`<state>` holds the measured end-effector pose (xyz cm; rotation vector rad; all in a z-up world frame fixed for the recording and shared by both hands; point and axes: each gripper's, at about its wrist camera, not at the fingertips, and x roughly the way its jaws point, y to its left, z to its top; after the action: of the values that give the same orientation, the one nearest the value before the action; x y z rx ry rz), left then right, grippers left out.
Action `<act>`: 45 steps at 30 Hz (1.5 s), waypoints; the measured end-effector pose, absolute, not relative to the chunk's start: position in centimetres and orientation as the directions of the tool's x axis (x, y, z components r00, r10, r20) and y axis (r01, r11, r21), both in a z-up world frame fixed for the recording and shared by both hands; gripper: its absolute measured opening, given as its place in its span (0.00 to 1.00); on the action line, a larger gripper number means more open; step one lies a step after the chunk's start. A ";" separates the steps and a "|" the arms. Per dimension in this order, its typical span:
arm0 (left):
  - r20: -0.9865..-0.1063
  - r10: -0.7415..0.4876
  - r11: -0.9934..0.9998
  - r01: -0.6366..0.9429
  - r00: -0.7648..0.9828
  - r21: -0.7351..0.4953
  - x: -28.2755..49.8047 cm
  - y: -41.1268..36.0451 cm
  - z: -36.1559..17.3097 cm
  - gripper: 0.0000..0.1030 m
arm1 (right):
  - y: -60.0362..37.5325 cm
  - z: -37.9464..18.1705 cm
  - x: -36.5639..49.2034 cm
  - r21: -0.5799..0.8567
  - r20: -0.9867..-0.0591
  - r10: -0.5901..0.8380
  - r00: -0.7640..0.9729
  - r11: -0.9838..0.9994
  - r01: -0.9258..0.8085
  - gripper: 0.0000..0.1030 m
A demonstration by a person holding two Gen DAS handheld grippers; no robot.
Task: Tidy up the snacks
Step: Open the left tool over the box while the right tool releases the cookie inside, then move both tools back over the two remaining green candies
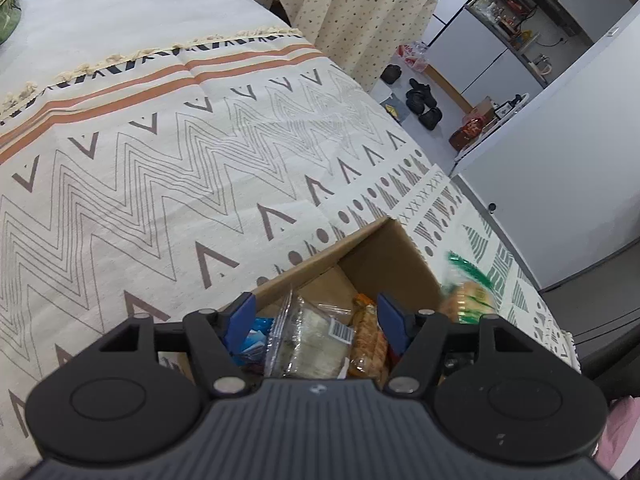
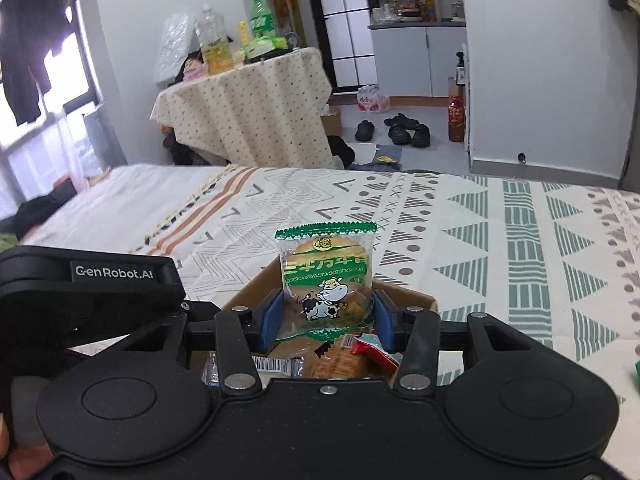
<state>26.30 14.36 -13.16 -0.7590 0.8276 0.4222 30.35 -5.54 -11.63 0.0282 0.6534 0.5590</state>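
Green-packet biscuit (image 2: 326,280): I had it clamped upright in the right gripper (image 2: 326,312), long axis vertical, directly above the cardboard box (image 2: 416,300).
Box contents: clear-wrapped cake (image 1: 316,340), orange snack (image 1: 366,340), probably others, blurred.
Left gripper (image 1: 316,322): apart, empty, over the same box, nearer its contents.
Obstruction: left gripper crowded the drop.
Surround: patterned bedspread (image 1: 160,160).

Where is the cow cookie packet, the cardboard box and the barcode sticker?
cow cookie packet (image 2: 326,280), right wrist view, on the printed cow in the middle of the wrapper.
cardboard box (image 1: 384,256), left wrist view, on its inner far wall.
barcode sticker (image 1: 341,333), left wrist view, on the label's stripes.
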 end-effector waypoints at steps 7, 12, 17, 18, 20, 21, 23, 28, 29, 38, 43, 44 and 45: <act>-0.792 0.059 0.670 -0.612 0.608 -0.420 26.4 14.0 -13.2 0.64 | -7.2 -11.9 30.0 0.238 -0.572 0.497 0.652 0.862 -0.448 0.70; -0.795 0.066 0.698 -0.597 0.604 -0.395 26.6 13.1 -13.1 0.73 | -9.9 -11.8 29.9 0.269 -0.574 0.477 0.665 0.878 -0.396 0.70; -0.791 0.072 0.775 -0.533 0.608 -0.340 27.1 10.7 -12.6 0.84 | -12.3 -11.9 29.2 0.264 -0.582 0.450 0.677 0.893 -0.366 0.70; -0.790 0.068 0.783 -0.523 0.610 -0.336 27.2 10.2 -12.5 0.87 | -12.8 -12.0 29.1 0.262 -0.587 0.440 0.680 0.898 -0.355 0.71; -0.790 0.056 0.799 -0.502 0.611 -0.332 27.3 9.4 -12.4 0.90 | -14.1 -12.2 28.9 0.262 -0.596 0.421 0.684 0.907 -0.330 0.71; -0.790 0.049 0.807 -0.491 0.611 -0.329 27.4 9.0 -12.4 0.91 | -14.6 -12.2 28.8 0.262 -0.599 0.412 0.687 0.911 -0.318 0.71; -0.792 0.045 0.823 -0.471 0.610 -0.316 27.4 8.1 -12.4 0.91 | -15.9 -12.3 28.6 0.263 -0.601 0.394 0.696 0.919 -0.293 0.74; -0.789 0.053 0.861 -0.428 0.612 -0.275 27.3 5.8 -12.1 0.91 | -18.5 -12.3 28.2 0.270 -0.601 0.367 0.710 0.929 -0.252 0.76; -0.787 0.053 0.866 -0.420 0.615 -0.270 27.2 5.3 -12.0 0.92 | -19.0 -12.2 28.1 0.269 -0.600 0.362 0.713 0.931 -0.247 0.78; -0.768 0.030 0.911 -0.333 0.639 -0.241 27.0 0.8 -11.5 0.92 | -23.0 -12.3 27.3 0.274 -0.588 0.327 0.740 0.941 -0.198 0.87; -0.758 0.015 0.929 -0.289 0.652 -0.230 27.0 -1.3 -11.6 0.92 | -25.0 -12.9 27.1 0.276 -0.590 0.311 0.745 0.945 -0.175 0.90; -0.758 0.014 0.932 -0.282 0.652 -0.226 27.0 -1.7 -11.7 0.92 | -25.4 -13.2 27.0 0.279 -0.592 0.309 0.744 0.945 -0.170 0.90; -0.758 0.010 0.934 -0.276 0.653 -0.225 27.1 -2.0 -11.8 0.92 | -25.9 -13.5 27.0 0.283 -0.594 0.306 0.744 0.945 -0.163 0.90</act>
<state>27.12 -1.99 -11.82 -0.3366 0.8482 0.1660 27.00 -25.88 -13.50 0.2186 0.6866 0.2591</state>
